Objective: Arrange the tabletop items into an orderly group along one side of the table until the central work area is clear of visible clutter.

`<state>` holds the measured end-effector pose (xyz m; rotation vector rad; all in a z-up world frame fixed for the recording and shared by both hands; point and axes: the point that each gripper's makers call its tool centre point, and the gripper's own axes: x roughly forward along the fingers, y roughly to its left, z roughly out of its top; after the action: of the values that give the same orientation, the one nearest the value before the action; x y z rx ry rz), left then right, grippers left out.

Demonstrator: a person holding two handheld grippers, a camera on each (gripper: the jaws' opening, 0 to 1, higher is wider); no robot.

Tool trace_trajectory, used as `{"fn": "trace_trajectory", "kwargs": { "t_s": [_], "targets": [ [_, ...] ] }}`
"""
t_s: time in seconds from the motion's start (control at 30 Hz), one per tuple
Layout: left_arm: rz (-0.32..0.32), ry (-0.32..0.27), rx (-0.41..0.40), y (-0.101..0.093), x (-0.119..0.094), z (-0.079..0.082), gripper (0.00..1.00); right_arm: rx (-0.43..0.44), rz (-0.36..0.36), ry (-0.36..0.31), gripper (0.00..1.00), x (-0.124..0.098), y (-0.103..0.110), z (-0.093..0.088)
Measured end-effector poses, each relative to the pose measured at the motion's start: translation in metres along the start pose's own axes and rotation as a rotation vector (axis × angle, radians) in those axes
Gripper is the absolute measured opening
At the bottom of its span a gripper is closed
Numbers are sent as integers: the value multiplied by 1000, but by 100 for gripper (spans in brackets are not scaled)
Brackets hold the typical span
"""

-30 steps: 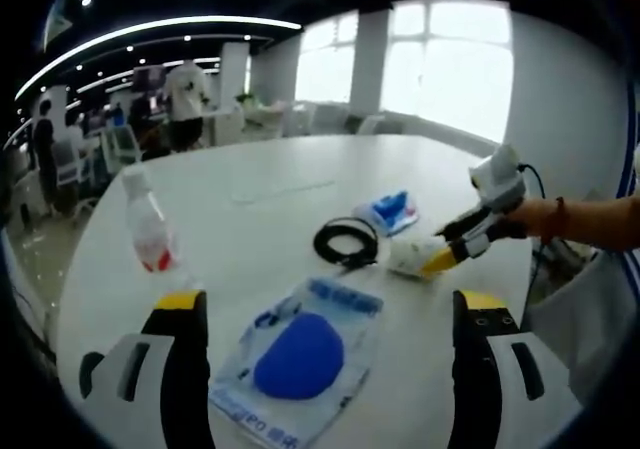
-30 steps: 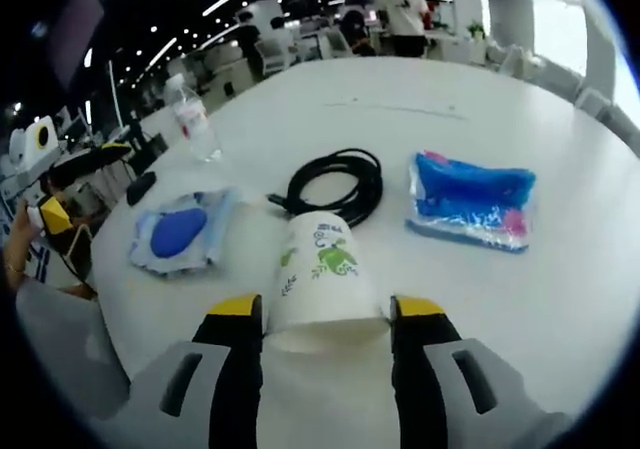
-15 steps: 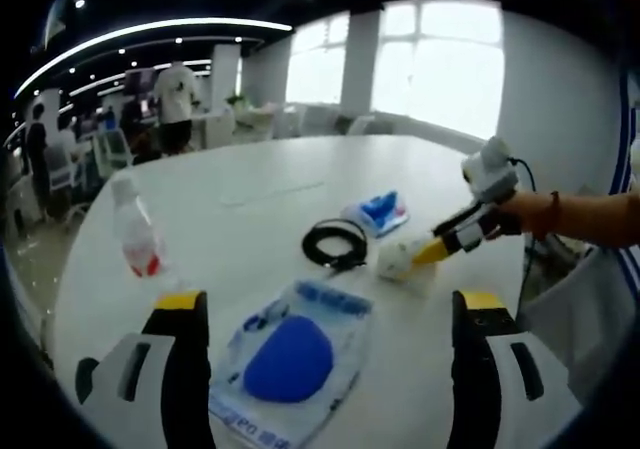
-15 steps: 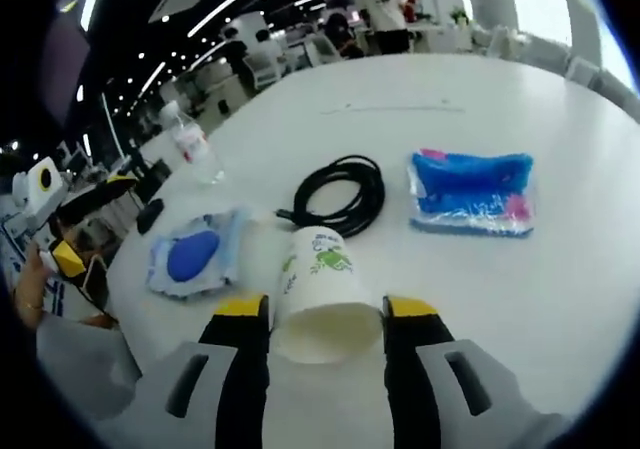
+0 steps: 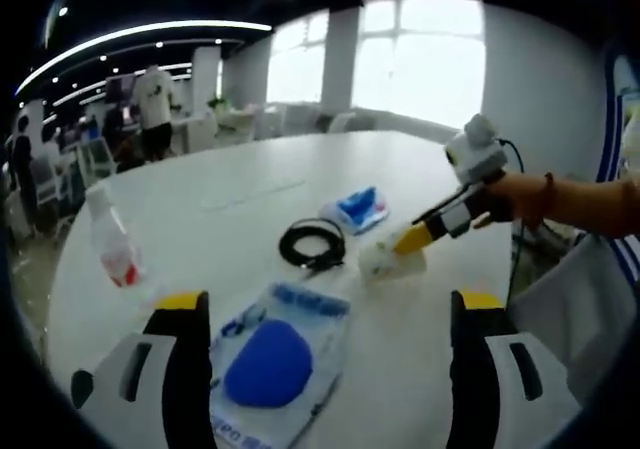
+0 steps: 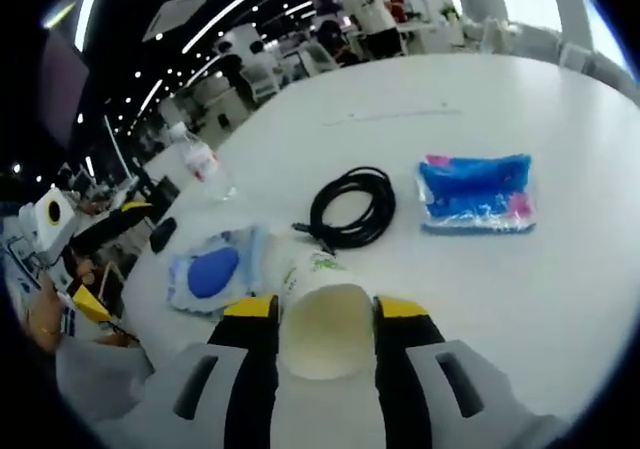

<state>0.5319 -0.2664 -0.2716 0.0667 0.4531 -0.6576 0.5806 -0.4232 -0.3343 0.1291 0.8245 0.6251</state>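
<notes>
A round white table (image 6: pixel 560 299) carries everything. On it lie a clear packet with a blue pad (image 5: pixel 270 361) nearest the left gripper (image 5: pixel 330 314), whose jaws stand wide apart with nothing between them; a blue-filled pouch (image 6: pixel 477 193); a coiled black cable (image 6: pixel 354 207); and an upright water bottle (image 6: pixel 204 162) near the far edge. The right gripper (image 6: pixel 326 309) is clenched on a white paper cup (image 6: pixel 320 314), its open mouth toward the camera, beside the cable
</notes>
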Motion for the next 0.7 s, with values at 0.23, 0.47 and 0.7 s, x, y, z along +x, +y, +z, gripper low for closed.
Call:
{"fn": "trace_trajectory", "kwargs": {
  "t_s": [0.23, 0.47, 0.7],
  "targets": [
    [-28, 6, 55, -12, 3, 0, 97, 22, 29, 3, 36, -5, 19, 3],
    [-73, 9, 104, -26, 5, 0, 95, 29, 92, 40, 36, -15, 49, 3],
    [-112, 19, 186, -42, 7, 0, 93, 20, 155, 107, 36, -30, 77, 2]
  ]
}}
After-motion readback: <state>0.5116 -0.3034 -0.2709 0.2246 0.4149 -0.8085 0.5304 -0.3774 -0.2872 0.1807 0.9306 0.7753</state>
